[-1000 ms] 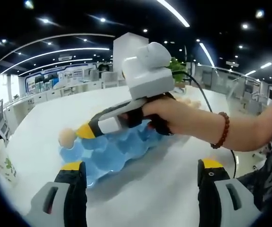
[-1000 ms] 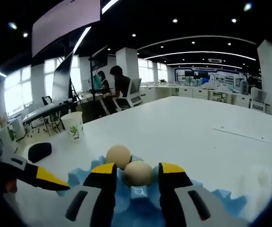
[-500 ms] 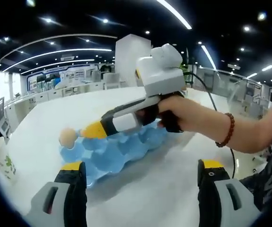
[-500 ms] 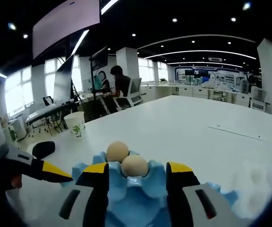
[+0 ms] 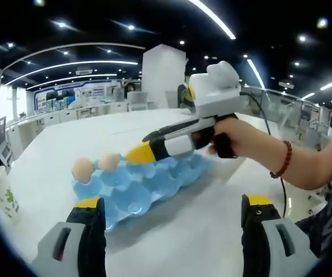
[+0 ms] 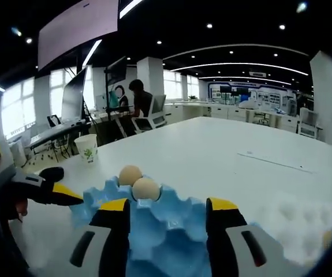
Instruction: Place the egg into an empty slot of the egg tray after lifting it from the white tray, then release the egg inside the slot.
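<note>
Nearest in the left gripper view, the left gripper (image 5: 168, 231) with yellow-tipped grey jaws spread wide apart, nothing between them, poised over bare white tabletop (image 5: 200, 231) on the near side of the light blue moulded egg tray (image 5: 137, 184). Just beyond those jaws, that tray lying flat on the table, with two pale brown eggs side by side in slots at its far-left end: the first egg (image 5: 82, 169) at the corner, the second egg (image 5: 108, 162) in the slot just beside it. Over the tray's far edge, the right gripper (image 5: 140, 153), held in a person's hand (image 5: 226, 135) with a brown bead bracelet (image 5: 282, 160) on the wrist, yellow tips just beside the second egg and clear of it. To the left of the tray, well apart, a white paper cup with green print (image 5: 3, 199). In the right gripper view, the right gripper (image 6: 167, 210) with jaws parted wide and empty, the tray (image 6: 154, 225) rising between them, both eggs seated in slots at its far end, the nearer (image 6: 146, 188) touching or almost touching the farther (image 6: 130, 175). Left of the tray, the left gripper's yellow tip (image 6: 67, 195). Beyond the tray, the paper cup (image 6: 87, 148) near the table edge, and farther off a seated person (image 6: 140, 104) at a desk.
</note>
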`<state>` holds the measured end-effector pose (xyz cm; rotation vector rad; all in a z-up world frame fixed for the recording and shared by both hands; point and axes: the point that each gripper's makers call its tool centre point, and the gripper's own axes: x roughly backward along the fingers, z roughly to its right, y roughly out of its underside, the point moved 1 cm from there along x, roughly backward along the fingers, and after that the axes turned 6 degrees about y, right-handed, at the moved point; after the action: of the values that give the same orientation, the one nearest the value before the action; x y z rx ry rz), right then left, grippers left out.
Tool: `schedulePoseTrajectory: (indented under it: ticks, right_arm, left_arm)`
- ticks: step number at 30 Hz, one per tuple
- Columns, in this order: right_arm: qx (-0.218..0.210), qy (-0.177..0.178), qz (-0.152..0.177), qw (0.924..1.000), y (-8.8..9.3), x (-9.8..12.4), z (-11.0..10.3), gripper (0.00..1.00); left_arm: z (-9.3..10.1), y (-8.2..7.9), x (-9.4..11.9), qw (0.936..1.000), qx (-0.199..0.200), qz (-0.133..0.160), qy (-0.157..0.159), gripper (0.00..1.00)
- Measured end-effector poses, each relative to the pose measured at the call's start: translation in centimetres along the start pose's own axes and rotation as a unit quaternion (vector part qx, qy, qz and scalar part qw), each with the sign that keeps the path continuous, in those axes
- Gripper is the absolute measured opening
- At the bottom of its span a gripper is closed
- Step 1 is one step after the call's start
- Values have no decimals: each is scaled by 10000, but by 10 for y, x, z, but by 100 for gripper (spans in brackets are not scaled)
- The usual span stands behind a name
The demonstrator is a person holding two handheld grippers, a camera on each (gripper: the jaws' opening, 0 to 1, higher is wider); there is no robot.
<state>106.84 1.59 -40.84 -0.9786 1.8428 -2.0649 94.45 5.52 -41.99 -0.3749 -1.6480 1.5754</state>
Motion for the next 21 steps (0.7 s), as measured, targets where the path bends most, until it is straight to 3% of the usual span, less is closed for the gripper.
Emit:
schedulePoseTrajectory:
  ticks: [21]
  right_arm:
    - [-153, 308, -36, 9994, 10, 40, 38, 55]
  left_arm:
    - [4, 0, -3, 9998, -182, -79, 27, 100]
